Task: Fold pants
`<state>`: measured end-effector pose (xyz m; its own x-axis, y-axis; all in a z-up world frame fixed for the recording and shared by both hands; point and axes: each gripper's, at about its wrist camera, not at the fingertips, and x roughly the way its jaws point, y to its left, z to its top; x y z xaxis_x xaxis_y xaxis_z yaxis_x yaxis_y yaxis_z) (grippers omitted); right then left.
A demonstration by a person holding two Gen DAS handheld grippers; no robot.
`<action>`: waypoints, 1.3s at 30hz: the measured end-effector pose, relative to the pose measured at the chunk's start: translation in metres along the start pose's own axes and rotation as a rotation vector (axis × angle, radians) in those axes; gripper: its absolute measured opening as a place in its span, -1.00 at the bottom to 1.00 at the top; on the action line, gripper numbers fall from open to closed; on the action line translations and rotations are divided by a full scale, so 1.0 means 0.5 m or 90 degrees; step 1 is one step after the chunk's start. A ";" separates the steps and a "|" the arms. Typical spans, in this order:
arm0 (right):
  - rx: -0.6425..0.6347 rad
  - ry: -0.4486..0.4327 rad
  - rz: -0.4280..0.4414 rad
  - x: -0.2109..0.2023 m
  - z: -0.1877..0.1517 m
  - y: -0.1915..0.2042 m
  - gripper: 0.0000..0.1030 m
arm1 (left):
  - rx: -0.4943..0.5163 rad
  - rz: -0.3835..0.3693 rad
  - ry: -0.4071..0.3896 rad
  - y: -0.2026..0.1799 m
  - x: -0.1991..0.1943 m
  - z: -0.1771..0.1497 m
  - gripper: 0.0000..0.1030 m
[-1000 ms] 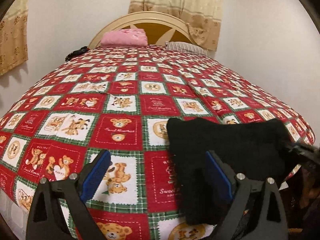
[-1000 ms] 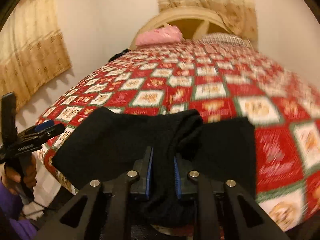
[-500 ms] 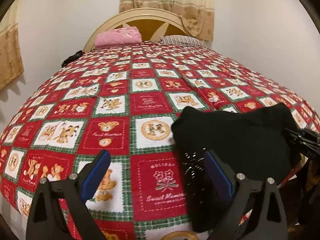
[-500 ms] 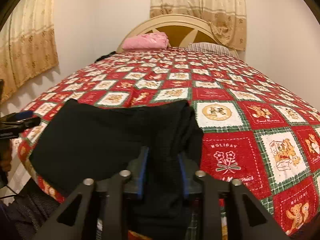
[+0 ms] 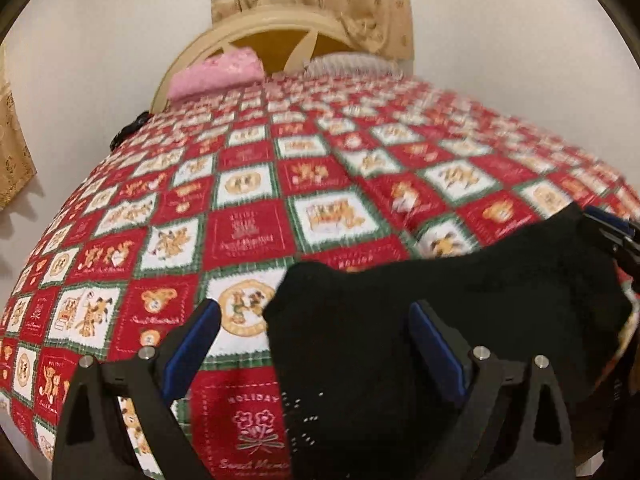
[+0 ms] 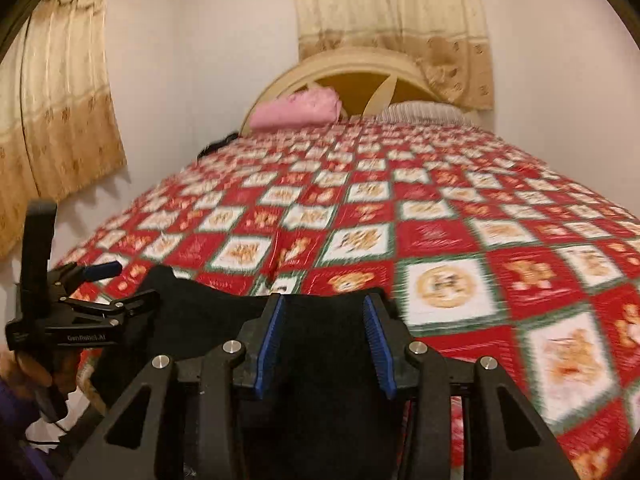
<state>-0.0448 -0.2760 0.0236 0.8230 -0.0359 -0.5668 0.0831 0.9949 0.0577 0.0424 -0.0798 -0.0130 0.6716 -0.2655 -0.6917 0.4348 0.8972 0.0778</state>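
Note:
The black pants (image 5: 460,300) lie folded near the front edge of the bed with the red teddy-bear quilt (image 5: 248,232). My left gripper (image 5: 312,312) is open wide. The pants' left edge sits between its fingers, and its left pad hangs over bare quilt. In the right wrist view the pants (image 6: 200,312) spread to the left. My right gripper (image 6: 324,304) is open, with black fabric lying loose between its blue pads. The left gripper (image 6: 120,286) appears there at the left, held by a hand. The right gripper (image 5: 612,232) shows at the pants' far right corner.
A pink pillow (image 6: 296,112) and a striped pillow (image 6: 420,114) lie against the cream headboard (image 6: 360,68). A dark object (image 6: 216,146) rests at the bed's far left edge. Curtains (image 6: 64,128) hang on the left wall and behind the headboard. A purple sleeve (image 6: 12,420) is at the lower left.
The right gripper's jaws have parted and let go of the bunched black fabric. The left gripper has slid right, so the pants' left edge now sits between its fingers.

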 end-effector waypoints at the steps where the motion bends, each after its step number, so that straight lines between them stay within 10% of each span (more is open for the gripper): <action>1: -0.002 0.015 -0.024 0.020 -0.005 -0.003 -0.17 | 0.004 0.008 0.008 -0.004 0.008 -0.003 0.88; 22: 0.079 0.027 -0.094 -0.058 -0.097 -0.047 0.11 | -0.052 -0.009 0.033 0.006 0.044 -0.028 1.00; 31: 0.128 0.040 -0.043 -0.060 -0.119 -0.070 0.11 | -0.140 -0.114 0.073 0.064 0.038 -0.060 1.00; 39: 0.208 -0.020 -0.003 -0.105 -0.107 -0.104 0.11 | -0.158 -0.093 0.046 0.148 -0.054 -0.116 1.00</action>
<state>-0.1223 -0.3207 0.0061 0.8383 -0.0486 -0.5430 0.2595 0.9116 0.3190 0.0214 0.0142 -0.0301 0.5646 -0.3799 -0.7328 0.3575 0.9128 -0.1977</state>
